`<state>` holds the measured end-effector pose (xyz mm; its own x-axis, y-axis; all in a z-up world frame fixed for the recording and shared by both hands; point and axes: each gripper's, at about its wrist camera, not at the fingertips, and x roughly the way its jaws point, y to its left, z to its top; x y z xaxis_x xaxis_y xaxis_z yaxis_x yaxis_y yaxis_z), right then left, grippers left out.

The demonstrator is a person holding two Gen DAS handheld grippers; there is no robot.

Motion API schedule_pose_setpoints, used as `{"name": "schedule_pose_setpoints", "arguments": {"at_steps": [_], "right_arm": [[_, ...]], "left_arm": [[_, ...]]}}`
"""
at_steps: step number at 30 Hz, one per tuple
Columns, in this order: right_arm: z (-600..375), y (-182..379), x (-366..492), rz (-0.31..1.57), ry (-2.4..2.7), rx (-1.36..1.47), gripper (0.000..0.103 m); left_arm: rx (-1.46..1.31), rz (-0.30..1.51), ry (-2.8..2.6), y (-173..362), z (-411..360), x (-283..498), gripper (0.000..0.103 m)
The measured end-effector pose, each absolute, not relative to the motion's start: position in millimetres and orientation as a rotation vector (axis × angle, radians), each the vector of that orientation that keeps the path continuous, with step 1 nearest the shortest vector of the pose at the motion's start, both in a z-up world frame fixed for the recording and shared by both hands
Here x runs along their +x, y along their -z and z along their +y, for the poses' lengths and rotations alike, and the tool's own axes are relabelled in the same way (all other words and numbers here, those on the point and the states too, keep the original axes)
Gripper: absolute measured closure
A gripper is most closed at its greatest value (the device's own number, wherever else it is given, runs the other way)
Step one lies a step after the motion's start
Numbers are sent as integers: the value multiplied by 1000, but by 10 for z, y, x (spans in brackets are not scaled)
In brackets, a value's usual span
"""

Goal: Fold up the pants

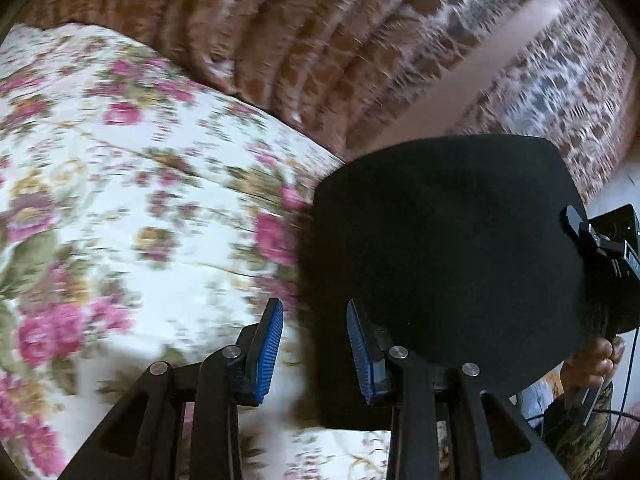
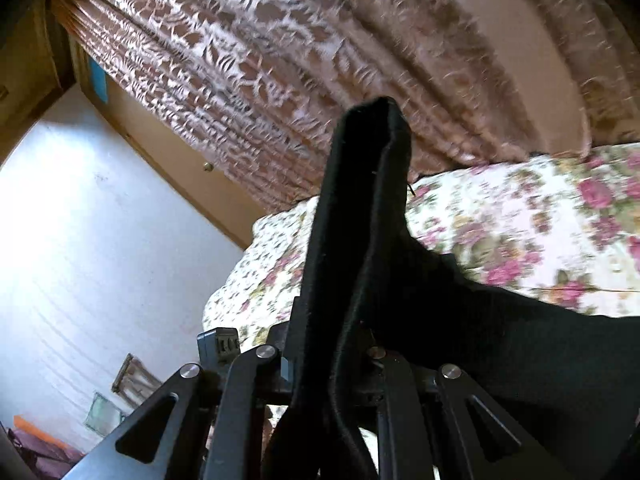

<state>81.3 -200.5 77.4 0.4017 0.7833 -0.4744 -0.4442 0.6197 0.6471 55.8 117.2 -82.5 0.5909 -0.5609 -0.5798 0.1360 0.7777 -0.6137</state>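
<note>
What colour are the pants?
Black, plain. The pants show best in the left wrist view.

- Right gripper (image 2: 332,344): pads wholly hidden by a black band of pants (image 2: 360,208) clamped between them.
- Pants: lower part cut off by the picture's edge.
- Flowered bedspread (image 1: 120,168): blurred; near right part hidden behind the pants.
- Patterned curtain (image 2: 280,60): blurred throughout.
- Hand (image 1: 600,360): mostly hidden behind the pants, at the right edge.
- Small items on the far floor (image 2: 116,396): too small to tell.
</note>
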Motion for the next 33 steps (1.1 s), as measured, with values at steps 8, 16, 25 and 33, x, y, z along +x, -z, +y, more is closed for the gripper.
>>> {"name": "schedule_pose_setpoints", "arguments": {"at_steps": [8, 16, 25, 33], "right_arm": [[-2734, -627, 732, 854, -662, 493, 90], [-3519, 122, 762, 983, -499, 601, 90], [-3921, 814, 847, 1044, -434, 750, 86], [-4178, 416, 345, 919, -370, 818, 70]], "left_arm": [[-452, 906, 561, 826, 572, 558, 70], [-334, 959, 625, 903, 95, 477, 70], [-262, 977, 634, 894, -121, 436, 70], [-296, 980, 632, 908, -95, 437, 70]]}}
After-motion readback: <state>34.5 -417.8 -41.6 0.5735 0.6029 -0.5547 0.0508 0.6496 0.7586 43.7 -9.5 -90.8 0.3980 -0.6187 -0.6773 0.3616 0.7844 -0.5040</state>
